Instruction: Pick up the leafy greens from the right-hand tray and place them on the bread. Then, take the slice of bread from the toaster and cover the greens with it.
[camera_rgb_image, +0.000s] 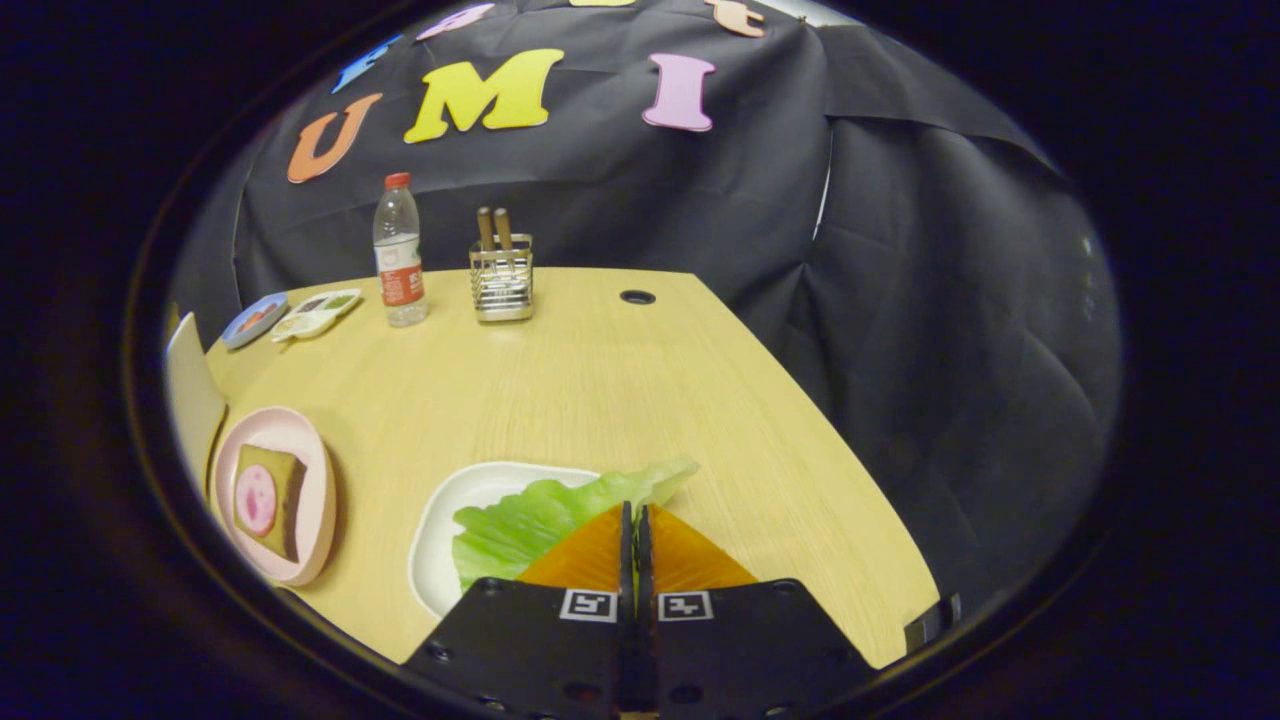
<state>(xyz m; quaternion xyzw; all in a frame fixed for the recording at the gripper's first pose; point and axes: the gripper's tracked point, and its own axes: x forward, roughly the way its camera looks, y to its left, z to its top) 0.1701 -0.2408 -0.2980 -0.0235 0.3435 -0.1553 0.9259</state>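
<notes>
- Looking along the tongs (634, 520) in the gripper view: fingers (626, 550) pressed together, barely a slit between them, tips sitting over the leafy greens (540, 520).
- Cannot tell whether a leaf edge is pinched between the tips or just lying under them; contact point hidden by the fingers themselves.
- Leafy greens: one pale green lettuce leaf, lying across the white tray (470, 500), far tip hanging past the tray rim onto the worktop (620, 390).
- White tray just ahead of and left of the fingers, partly covered by the leaf and by the tongs body.
- Pink plate (300, 440) left of the white tray, apart from it, carrying a bread slice (285, 490) with a round pink meat slice (256, 498) on top.
- Far side of the worktop: clear water bottle (399, 250) with red cap, upright; wire holder (502, 282) just right of it with two wooden handles (494, 228) sticking up.
- Left of the bottle: small white sectioned dish (316, 313) and a blue plate (254, 318), side by side, contents too small to tell.
- Round cable hole (637, 297) in the worktop, right of the wire holder.
- Pale upright object (190, 395) at the left worktop edge beside the pink plate, cut off, cannot identify.
</notes>
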